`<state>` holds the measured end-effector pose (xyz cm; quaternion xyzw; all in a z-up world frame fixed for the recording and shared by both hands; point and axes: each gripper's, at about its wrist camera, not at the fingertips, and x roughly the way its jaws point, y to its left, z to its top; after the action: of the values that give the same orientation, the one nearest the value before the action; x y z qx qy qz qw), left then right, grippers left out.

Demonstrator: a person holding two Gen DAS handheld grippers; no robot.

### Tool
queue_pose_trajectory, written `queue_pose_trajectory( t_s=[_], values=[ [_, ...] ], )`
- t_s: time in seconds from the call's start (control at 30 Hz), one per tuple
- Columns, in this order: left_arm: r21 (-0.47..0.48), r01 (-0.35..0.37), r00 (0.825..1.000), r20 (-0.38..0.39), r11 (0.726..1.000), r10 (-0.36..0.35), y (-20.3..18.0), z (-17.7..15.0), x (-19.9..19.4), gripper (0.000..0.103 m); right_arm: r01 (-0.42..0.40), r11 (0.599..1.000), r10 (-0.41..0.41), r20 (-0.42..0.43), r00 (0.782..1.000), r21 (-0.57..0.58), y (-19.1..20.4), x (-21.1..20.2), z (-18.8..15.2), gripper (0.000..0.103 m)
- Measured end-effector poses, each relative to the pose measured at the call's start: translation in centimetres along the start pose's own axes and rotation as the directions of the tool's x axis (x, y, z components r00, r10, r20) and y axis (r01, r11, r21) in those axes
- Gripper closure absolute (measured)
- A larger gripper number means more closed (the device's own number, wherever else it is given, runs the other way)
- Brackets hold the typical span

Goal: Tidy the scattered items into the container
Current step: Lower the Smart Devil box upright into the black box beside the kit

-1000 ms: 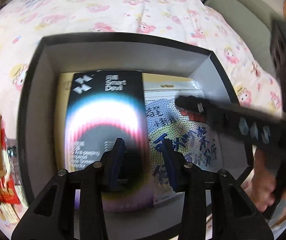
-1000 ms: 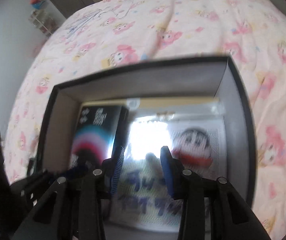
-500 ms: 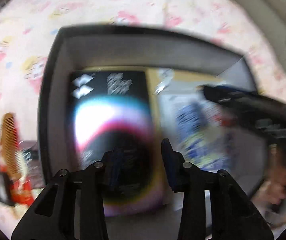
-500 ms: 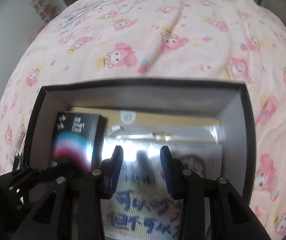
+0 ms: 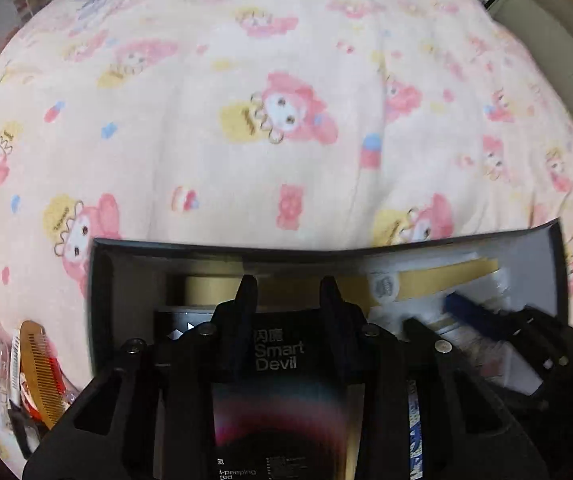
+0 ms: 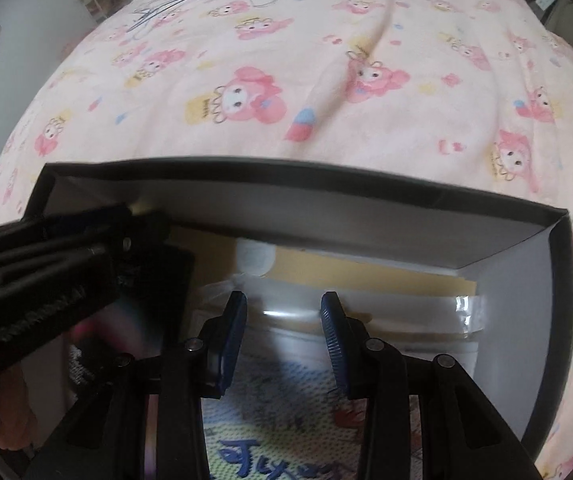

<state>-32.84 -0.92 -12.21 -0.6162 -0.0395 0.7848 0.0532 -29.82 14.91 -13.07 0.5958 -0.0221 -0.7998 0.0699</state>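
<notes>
A black container (image 5: pixel 326 256) with grey inner walls sits on a pink cartoon-print bedspread (image 5: pixel 286 80). Inside lie a black "Smart Devil" box (image 5: pixel 278 356), a clear-wrapped cartoon packet (image 6: pixel 286 408) and a yellow card (image 6: pixel 366 268) by the far wall. My left gripper (image 5: pixel 286 300) hangs over the black box; its jaws are closing with nothing pinched between them. My right gripper (image 6: pixel 282 320) stands open above the cartoon packet, holding nothing. Each gripper shows in the other's view: the right gripper (image 5: pixel 466 312), the left gripper (image 6: pixel 66 248).
An orange comb (image 5: pixel 38 364) lies on red and clear packets on the bedspread, just left of the container (image 6: pixel 326 184). A hand (image 6: pixel 6 420) holds the left gripper's handle. A grey-green sofa (image 5: pixel 546 20) stands beyond the bed at the far right.
The container has slid toward the bottom of both views and more bedspread shows beyond it. The left jaws have narrowed a little. The right gripper has moved closer to the left one.
</notes>
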Motion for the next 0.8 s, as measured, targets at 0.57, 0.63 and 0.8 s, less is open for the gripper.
queue_pose_trajectory(
  t_s=[0.57, 0.63, 0.8],
  values=[
    [-0.071, 0.365, 0.928, -0.049, 0.928, -0.369, 0.5, -8.1, -3.3, 0.072, -0.148, 0.981, 0.141, 0.063, 0.988, 0.126, -2.0, -5.4, -4.2, 0.068],
    [-0.079, 0.345, 0.934, -0.074, 0.935, -0.351, 0.2, -8.5, -2.4, 0.072, -0.102, 0.988, 0.095, 0.067, 0.993, 0.117, -1.8, -5.8, -5.5, 0.066],
    [-0.071, 0.328, 0.939, -0.082, 0.942, -0.333, -0.2, -9.0, -2.7, 0.072, -0.098, 0.986, 0.093, 0.045, 0.995, 0.137, -2.5, -5.9, -7.7, 0.066]
  ],
)
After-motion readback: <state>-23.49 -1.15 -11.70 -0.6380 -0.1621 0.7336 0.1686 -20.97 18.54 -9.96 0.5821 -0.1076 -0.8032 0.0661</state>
